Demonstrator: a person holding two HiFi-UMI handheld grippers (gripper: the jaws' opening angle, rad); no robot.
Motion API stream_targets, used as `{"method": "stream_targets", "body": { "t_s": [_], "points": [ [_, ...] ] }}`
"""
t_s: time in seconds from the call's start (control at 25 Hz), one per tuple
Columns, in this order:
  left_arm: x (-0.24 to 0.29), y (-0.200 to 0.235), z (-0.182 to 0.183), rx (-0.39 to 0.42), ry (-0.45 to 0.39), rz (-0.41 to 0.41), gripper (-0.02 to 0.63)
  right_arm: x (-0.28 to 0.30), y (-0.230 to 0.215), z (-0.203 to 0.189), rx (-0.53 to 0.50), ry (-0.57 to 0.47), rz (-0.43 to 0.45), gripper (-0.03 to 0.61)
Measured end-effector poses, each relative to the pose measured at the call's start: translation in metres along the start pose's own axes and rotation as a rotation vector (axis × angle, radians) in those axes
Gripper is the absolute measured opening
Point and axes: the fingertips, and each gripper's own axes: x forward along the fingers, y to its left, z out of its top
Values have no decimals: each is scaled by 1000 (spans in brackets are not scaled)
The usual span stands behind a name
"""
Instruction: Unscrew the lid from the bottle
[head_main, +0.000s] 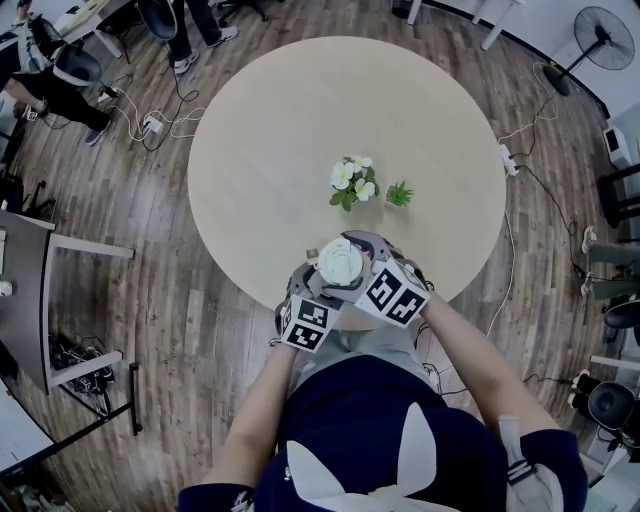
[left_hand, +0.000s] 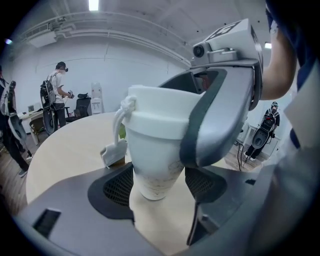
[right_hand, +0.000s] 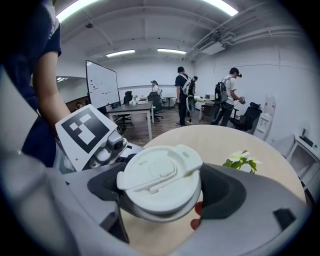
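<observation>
- Head view: even, cool overhead light; table (head_main: 300, 120) brightest, with soft, faint shadows; heavy barrel distortion toward all edges.
- Left gripper view: ceiling lamp (left_hand: 93, 4) glares at 12 o'clock; black vignetted corners; bottle (left_hand: 155, 145) sharp.
- Right gripper view: strip lights (right_hand: 75, 11) flare at 11 and 1 o'clock; lid (right_hand: 160, 175) sharp.

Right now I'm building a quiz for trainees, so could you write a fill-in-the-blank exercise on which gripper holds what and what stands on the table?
The left gripper clamps the bottle ____ its lid. The right gripper is shut on the lid, whose colour is ____. The table is ____ in shape. In the head view, the white flowers stand to the ____ of the small green plant.
Missing words: below; white; round; left.
</observation>
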Motion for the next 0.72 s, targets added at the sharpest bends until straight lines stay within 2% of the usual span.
{"method": "stream_targets", "body": {
  "t_s": [0.32,0.72],
  "points": [
    [-1,0,0,0,-3,-5,327,0,5,-1,-158,78,92,457],
    [-1,1,-1,-2,3,-11,327,-3,7,5,-163,79,175,457]
  ]
}}
